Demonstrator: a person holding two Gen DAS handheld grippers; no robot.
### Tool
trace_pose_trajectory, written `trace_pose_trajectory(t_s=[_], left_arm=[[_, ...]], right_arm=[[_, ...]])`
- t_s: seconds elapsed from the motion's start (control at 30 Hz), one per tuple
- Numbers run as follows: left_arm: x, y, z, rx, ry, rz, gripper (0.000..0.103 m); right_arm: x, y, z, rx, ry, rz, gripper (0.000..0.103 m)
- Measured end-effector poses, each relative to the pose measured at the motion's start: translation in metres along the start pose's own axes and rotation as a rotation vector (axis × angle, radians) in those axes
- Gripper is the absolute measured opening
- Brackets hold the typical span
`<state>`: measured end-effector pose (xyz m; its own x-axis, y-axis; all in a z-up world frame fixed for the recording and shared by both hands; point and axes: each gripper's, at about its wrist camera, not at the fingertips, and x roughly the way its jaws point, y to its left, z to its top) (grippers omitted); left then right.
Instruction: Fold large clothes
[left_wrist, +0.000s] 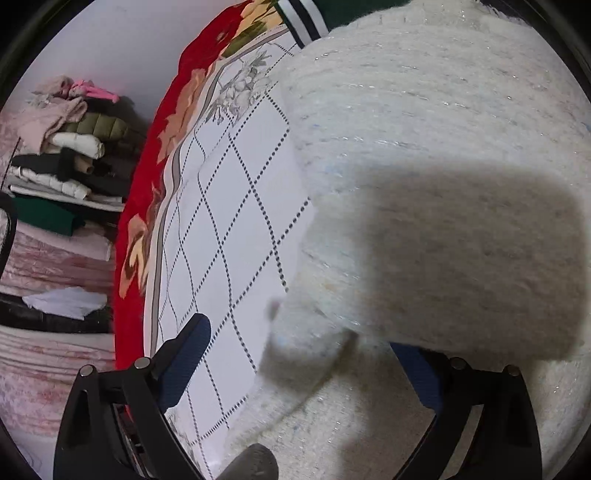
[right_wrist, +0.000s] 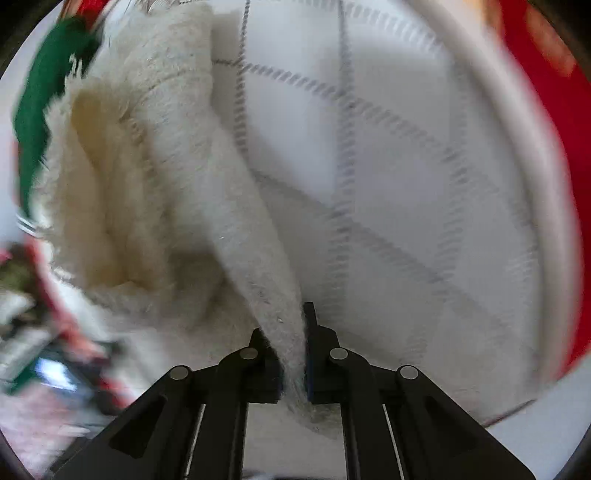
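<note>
A large cream fuzzy knit garment (left_wrist: 424, 155) lies on a white bedsheet with a dotted diamond pattern (left_wrist: 236, 221). My left gripper (left_wrist: 306, 354) is open over the garment's near edge; its left blue pad (left_wrist: 184, 354) is over the sheet and the right pad is partly hidden by fabric. In the right wrist view my right gripper (right_wrist: 293, 343) is shut on a lifted strip of the cream garment (right_wrist: 155, 192), which trails up and left over the sheet (right_wrist: 406, 184). That view is blurred.
A green garment with white stripes (left_wrist: 314, 18) lies beyond the cream one; it also shows in the right wrist view (right_wrist: 44, 103). The sheet has a red floral border (left_wrist: 155, 155). A stack of folded clothes (left_wrist: 70, 155) stands beside the bed at left.
</note>
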<state>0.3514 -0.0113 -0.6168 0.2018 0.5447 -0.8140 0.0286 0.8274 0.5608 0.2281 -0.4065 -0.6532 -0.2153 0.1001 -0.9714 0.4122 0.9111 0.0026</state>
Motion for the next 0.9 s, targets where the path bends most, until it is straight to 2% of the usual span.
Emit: trace_pose_trajectory(t_s=[0.03, 0.07, 0.13, 0.2, 0.3, 0.37, 0.43, 0.5, 0.57, 0.67, 0.73, 0.8, 0.83, 0.9], left_arm=[[-0.002, -0.001, 0.000, 0.002, -0.004, 0.002, 0.099], [-0.005, -0.001, 0.000, 0.001, -0.012, 0.004, 0.099], [-0.016, -0.001, 0.000, -0.015, -0.032, 0.002, 0.099], [-0.030, -0.001, -0.003, -0.034, -0.048, 0.013, 0.099], [-0.049, -0.006, -0.009, -0.058, -0.064, 0.042, 0.099], [-0.062, -0.012, -0.015, -0.071, -0.062, 0.059, 0.099], [-0.080, -0.018, -0.024, -0.088, -0.057, 0.074, 0.099], [-0.106, -0.027, -0.034, -0.110, -0.050, 0.104, 0.099], [-0.138, -0.039, -0.047, -0.141, -0.035, 0.135, 0.099], [-0.174, -0.056, -0.068, -0.186, 0.032, 0.135, 0.100], [-0.190, -0.066, -0.086, -0.205, 0.081, 0.132, 0.100], [-0.200, -0.074, -0.102, -0.216, 0.117, 0.134, 0.100], [-0.205, -0.079, -0.112, -0.213, 0.132, 0.146, 0.100], [-0.208, -0.085, -0.126, -0.200, 0.149, 0.172, 0.100]], right_arm=[[-0.007, 0.006, 0.000, -0.050, -0.035, -0.096, 0.044], [-0.012, 0.010, 0.000, -0.074, -0.056, -0.125, 0.053], [-0.029, 0.019, 0.003, -0.103, -0.107, -0.050, 0.053], [-0.036, 0.028, 0.007, -0.128, -0.141, -0.028, 0.052], [-0.023, 0.032, 0.028, -0.175, -0.166, -0.084, 0.051], [-0.006, 0.025, 0.039, -0.155, -0.120, -0.139, 0.051], [-0.007, 0.022, 0.043, -0.165, -0.096, -0.119, 0.051], [-0.022, 0.020, 0.046, -0.219, -0.063, -0.066, 0.052], [-0.042, -0.003, 0.048, -0.272, -0.033, -0.014, 0.053], [-0.069, -0.046, 0.034, -0.326, 0.036, 0.168, 0.053], [-0.070, -0.069, 0.014, -0.375, 0.152, 0.310, 0.054], [-0.054, -0.087, -0.009, -0.420, 0.277, 0.405, 0.054], [-0.047, -0.089, -0.020, -0.428, 0.313, 0.420, 0.054], [-0.011, -0.100, -0.057, -0.442, 0.458, 0.472, 0.054]])
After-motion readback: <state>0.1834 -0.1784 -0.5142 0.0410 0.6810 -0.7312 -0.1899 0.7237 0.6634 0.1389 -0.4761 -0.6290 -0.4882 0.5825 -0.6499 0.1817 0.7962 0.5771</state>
